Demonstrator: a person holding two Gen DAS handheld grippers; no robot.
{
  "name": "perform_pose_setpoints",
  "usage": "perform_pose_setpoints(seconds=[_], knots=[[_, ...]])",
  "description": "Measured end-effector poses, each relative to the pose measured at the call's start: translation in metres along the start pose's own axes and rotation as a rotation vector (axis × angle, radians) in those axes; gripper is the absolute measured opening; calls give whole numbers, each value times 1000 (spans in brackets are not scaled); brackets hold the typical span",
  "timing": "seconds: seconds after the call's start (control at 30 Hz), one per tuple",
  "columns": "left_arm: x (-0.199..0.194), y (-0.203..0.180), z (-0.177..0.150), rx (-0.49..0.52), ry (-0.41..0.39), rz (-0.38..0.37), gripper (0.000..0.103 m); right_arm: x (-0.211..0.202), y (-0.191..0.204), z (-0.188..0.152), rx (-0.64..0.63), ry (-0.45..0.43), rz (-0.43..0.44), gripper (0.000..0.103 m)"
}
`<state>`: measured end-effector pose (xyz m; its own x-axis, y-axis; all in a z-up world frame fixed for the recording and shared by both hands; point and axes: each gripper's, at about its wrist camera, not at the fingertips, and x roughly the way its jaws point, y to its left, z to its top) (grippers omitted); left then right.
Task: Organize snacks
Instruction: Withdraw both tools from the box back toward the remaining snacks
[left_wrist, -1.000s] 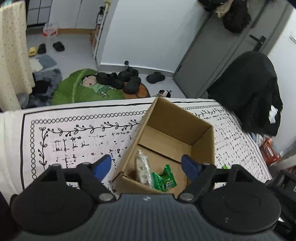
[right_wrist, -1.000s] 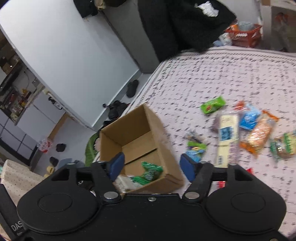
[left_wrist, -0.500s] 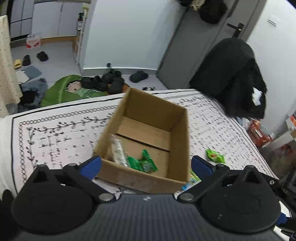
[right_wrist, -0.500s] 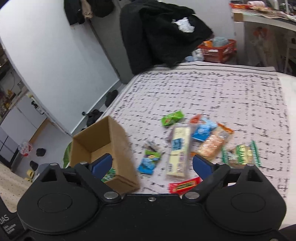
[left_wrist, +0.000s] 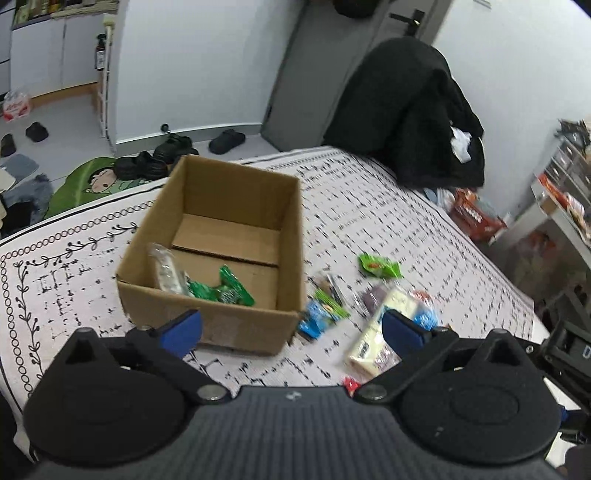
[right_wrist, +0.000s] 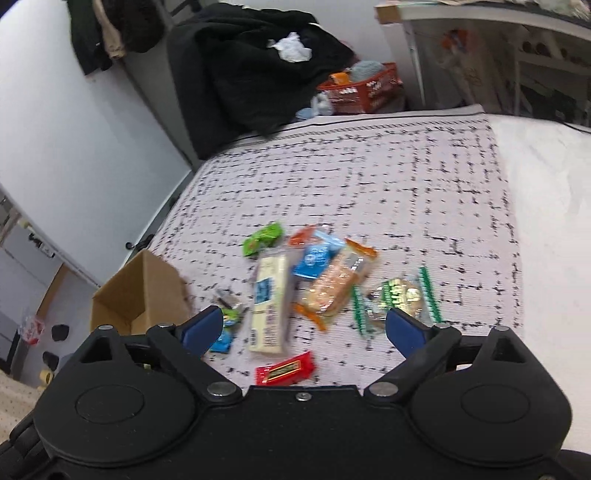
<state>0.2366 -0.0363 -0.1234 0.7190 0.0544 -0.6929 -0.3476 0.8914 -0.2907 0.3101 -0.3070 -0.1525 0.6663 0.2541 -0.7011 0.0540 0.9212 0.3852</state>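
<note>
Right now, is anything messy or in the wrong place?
Yes. Only two snacks lie in the cardboard box; the rest, like the red packet and pale bar, lie jumbled on the patterned cloth beside it.

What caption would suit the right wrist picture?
Open right gripper over loose snacks on a patterned cloth, box at left.

Left tongs (left_wrist: 291, 330): a black body with a ribbed grey central panel bearing a small pale mark, two round black discs at either side, angled black linkage arms with silver pivot screws, and blue pads on the fingers (left_wrist: 183, 328). Right tongs (right_wrist: 301, 330): the same black build with a smooth central panel, one silver screw at its top edge, silver pivots, and blue-padded fingers (right_wrist: 404, 330).
</note>
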Motion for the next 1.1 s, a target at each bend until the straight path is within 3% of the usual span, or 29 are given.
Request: perform_pose_setpoints(seconds=[0.1, 0.23, 0.7, 1.1], knots=[[1, -8, -5, 25, 10, -10, 103, 3, -12, 2, 23, 4, -2, 95], [3, -18, -10, 38, 19, -20, 103, 8, -28, 4, 47, -13, -8, 103], [31, -56, -37, 150, 85, -48, 102, 46, -79, 0, 196, 52, 1, 103], [68, -75, -55, 165, 160, -52, 101, 74, -91, 3, 183, 84, -15, 103]])
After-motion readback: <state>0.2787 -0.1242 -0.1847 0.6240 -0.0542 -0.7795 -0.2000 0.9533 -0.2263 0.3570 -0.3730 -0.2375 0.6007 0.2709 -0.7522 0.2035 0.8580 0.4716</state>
